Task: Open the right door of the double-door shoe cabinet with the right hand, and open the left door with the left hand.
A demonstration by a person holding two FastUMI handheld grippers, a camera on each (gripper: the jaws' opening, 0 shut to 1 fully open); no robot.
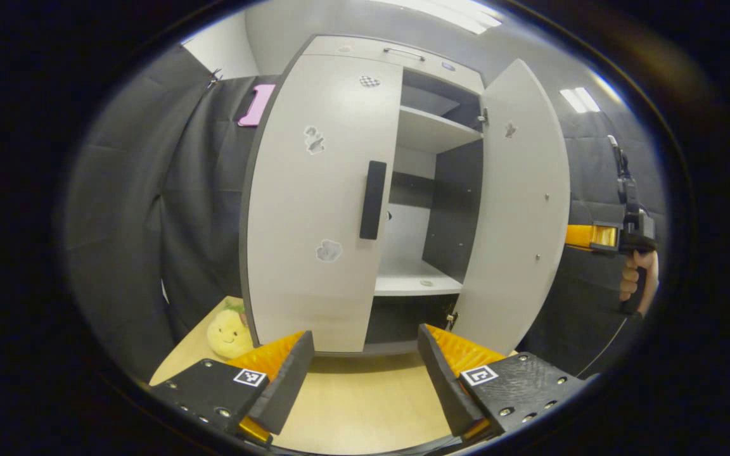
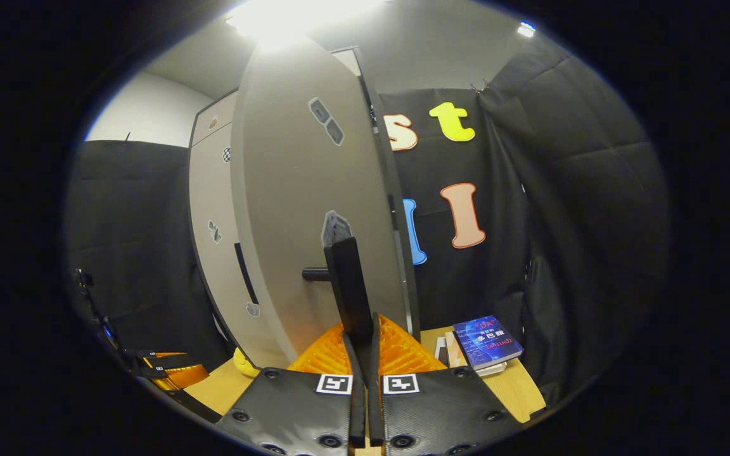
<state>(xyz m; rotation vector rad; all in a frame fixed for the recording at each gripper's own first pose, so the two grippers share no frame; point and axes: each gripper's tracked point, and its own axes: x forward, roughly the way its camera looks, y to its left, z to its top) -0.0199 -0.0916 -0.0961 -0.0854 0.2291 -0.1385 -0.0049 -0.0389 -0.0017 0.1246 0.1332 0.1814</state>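
- A pale shoe cabinet [image 1: 365, 54] stands on a light wooden bench [image 1: 358, 405], in front of black cloth walls
- In the left gripper view, the left door [image 1: 314, 209] is closed, with a dark upright handle [image 1: 372, 199] near its inner edge
- The right door [image 1: 520, 209] is swung out, showing shelves [image 1: 431, 130] inside
- The left gripper [image 1: 365, 373] hovers above the bench in front of the cabinet, its jaws spread wide and holding nothing
- At the far right of that view, a hand [image 1: 639, 282] holds the right gripper behind the open door
- In the right gripper view, the right gripper [image 2: 365, 361] has its jaws pressed together on the right door's handle [image 2: 347, 291], which stands upright between them
- The right door's face [image 2: 301, 209] is close to the camera
- A yellow plush toy [image 1: 230, 332] sits on the bench at the cabinet's left corner
- A blue book [image 2: 488, 342] lies on the bench to the right of the open door
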